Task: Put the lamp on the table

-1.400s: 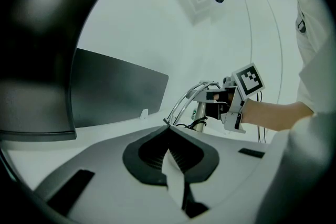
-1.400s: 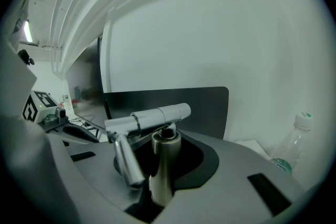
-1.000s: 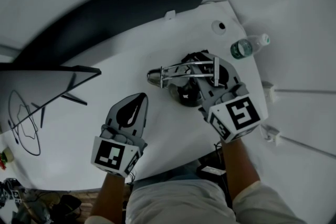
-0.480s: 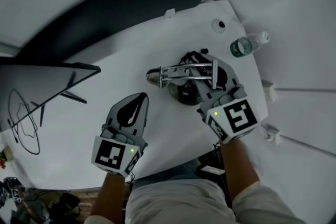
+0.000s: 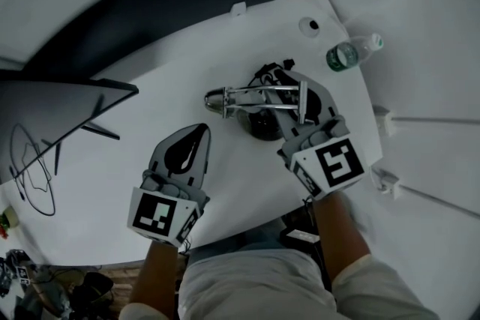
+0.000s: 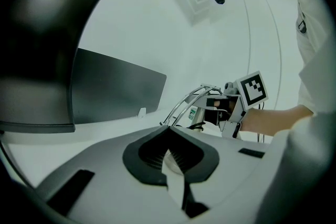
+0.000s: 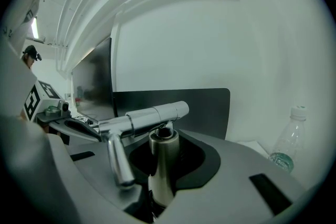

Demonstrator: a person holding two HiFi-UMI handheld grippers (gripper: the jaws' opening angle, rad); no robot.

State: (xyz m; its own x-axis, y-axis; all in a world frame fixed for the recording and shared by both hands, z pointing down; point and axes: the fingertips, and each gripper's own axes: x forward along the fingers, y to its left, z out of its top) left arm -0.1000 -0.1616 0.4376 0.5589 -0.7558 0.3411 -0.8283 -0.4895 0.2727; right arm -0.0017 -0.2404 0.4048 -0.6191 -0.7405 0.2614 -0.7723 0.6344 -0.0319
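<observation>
The lamp is a chrome desk lamp with thin metal arms, a small head pointing left and a round black base resting on the white table. My right gripper reaches in from the lamp's right. Its upright post stands between the jaws of the right gripper, which are opening though the pads still touch it. A chrome arm crosses in front. Left of the lamp, my left gripper hovers shut and empty; its view shows the left gripper with pads together.
A dark monitor stands along the table's back edge, and another screen at the left. A plastic water bottle stands near the table's right corner, by a small round white fitting. Black cable loops at the far left.
The lamp and the right gripper hold nearly the same place. The left gripper has barely moved. The whole view has drifted slightly.
</observation>
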